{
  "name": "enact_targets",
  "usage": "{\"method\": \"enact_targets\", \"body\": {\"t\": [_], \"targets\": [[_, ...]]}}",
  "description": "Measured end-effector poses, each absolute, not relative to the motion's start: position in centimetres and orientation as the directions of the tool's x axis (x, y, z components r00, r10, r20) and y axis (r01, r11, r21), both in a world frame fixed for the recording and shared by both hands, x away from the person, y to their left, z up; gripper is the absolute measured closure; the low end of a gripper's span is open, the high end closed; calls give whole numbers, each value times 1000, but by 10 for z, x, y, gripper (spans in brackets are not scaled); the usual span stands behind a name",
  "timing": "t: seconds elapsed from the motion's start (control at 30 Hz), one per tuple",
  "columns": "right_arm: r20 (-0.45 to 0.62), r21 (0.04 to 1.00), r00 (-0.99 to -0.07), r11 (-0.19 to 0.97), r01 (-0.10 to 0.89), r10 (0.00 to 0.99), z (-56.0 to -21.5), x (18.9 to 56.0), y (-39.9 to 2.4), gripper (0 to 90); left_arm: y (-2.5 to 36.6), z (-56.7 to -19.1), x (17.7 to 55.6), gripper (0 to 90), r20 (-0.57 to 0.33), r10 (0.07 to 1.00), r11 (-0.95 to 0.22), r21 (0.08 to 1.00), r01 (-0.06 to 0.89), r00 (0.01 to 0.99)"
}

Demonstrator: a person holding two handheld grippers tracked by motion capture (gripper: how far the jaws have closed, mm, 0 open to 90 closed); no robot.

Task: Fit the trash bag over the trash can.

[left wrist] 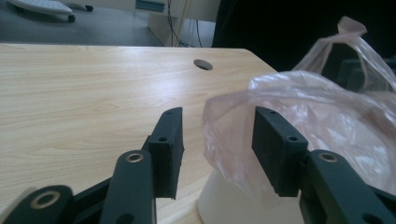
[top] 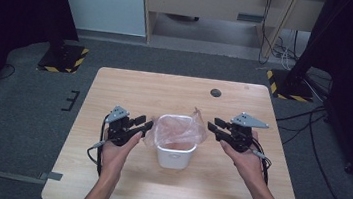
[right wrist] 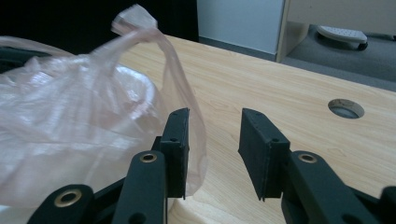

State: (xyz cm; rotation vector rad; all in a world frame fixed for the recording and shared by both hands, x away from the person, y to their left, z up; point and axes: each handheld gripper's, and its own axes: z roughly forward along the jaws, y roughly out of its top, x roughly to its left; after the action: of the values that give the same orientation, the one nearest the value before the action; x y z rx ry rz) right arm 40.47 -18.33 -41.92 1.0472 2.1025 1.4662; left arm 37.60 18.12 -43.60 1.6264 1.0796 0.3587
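The plastic bag [top: 177, 129] is sitting in the small white bin [top: 175, 155] in the middle of the table [top: 104, 182], thin pinkish film draped over the rim, with one loose handle [right wrist: 135, 18] sticking up on the right side. So this looks like lining the bin, and the fiddly bit is getting the edge folded evenly over the rim.

The left gripper [top: 142, 124] is just beside the bag's left edge, its jaws standing apart with nothing pinched. In the left gripper view a fold of film bulges into the gap but neither pad is pressing on it. The right gripper [top: 215, 125] is the same story on the other side: jaws apart, and the film hangs against the outer face of one pad rather than between them.

If I were doing this, I'd go for the rim fold and not the puffy middle. Take a single layer on each side, pull outward and down together so the bag doesn't skew, and keep it gentle, since the bin looks light and might tip or slide. That loose handle probably wants tucking too, or it'll flop back inside.
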Motion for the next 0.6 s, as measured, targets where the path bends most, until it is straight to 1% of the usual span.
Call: {"method": "enact_targets", "body": {"t": [0.13, 0.4, 0.6], "targets": [[107, 920, -671, 183, 347, 734, -413, 399, -181, 610, 185, -436, 366, 510, -247, 798, -34, 893, 450, 550], [119, 923, -687, 175, 342, 717, -404, 394, -175, 558, 200, -426, 347, 494, -245, 809, 7, 913, 408, 535], [129, 922, -716, 183, 342, 686, -398, 391, -166, 479, 204, -418, 330, 462, -240, 799, 18, 926, 377, 552]]}}
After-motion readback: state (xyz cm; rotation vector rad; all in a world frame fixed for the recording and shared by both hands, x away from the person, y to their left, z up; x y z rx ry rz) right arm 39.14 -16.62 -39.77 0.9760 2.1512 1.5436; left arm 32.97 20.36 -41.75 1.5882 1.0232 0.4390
